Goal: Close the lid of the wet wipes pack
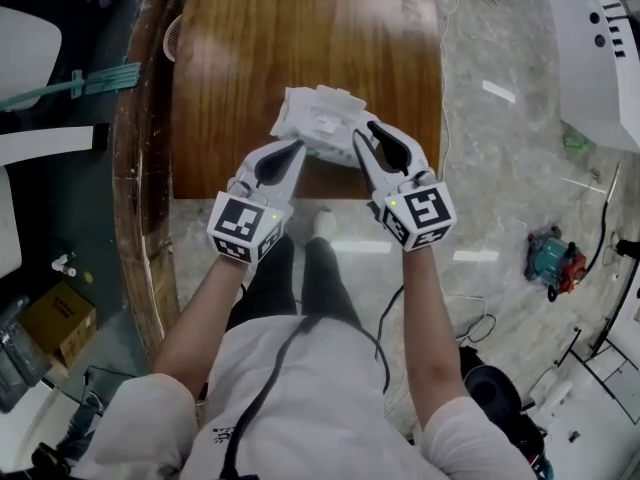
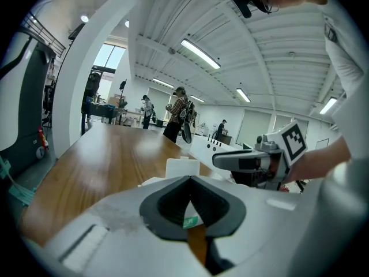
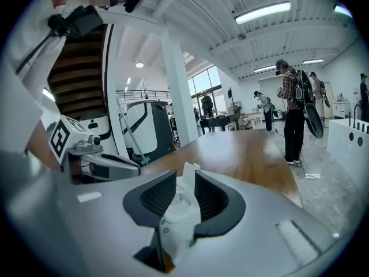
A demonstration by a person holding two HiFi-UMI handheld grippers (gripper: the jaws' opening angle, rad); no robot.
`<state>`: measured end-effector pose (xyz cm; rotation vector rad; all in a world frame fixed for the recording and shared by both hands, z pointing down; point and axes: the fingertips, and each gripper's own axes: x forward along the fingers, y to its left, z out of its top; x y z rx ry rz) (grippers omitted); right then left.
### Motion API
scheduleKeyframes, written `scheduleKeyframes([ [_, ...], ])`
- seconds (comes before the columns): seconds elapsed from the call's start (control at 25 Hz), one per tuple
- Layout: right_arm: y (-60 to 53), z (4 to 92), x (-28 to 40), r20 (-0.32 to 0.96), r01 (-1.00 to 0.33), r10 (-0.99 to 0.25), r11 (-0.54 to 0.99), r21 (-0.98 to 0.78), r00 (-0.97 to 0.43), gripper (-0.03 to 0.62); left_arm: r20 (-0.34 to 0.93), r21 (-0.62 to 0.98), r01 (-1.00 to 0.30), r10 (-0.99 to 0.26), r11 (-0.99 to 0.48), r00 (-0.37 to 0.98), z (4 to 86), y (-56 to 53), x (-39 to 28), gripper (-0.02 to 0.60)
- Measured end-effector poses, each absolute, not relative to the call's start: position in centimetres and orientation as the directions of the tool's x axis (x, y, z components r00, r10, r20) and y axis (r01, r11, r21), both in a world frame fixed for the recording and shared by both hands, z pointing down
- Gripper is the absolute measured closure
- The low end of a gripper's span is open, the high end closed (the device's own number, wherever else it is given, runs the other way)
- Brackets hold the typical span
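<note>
Still gotta shut the lid (image 2: 182, 167) of the wet wipes pack (image 1: 320, 118); pinched in left tool (image 1: 294, 148), loose inside part-open right tool (image 1: 374, 140).

A glossy brown wooden table (image 1: 300, 48) is shown, with ceiling lights mirrored in its top. A crumpled white wet wipes pack (image 1: 318, 123) is found at the table's near edge, about midway along it. Whether it rests fully on the wood cannot be told.

Wipes pack (image 1: 318, 120) over table (image 1: 300, 28), near edge
</note>
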<state>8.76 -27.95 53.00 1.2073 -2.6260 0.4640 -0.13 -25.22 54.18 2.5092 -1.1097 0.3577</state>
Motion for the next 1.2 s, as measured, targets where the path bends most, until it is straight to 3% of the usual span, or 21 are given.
scheduleKeyframes([
  [0.6,-31.9,57.0,7.7,0.371,-0.732,-0.641,0.650,-0.204,-0.672,0.373,0.388,0.260,-0.772,-0.669,-0.581,0.634,55.7,-26.8,-0.7,0.577],
  [1.2,-31.5,55.7,6.5,0.333,-0.687,-0.613,0.701,-0.189,-0.717,0.372,0.387,0.265,-0.776,-0.674,-0.572,0.629,55.1,-26.0,-1.0,0.577],
])
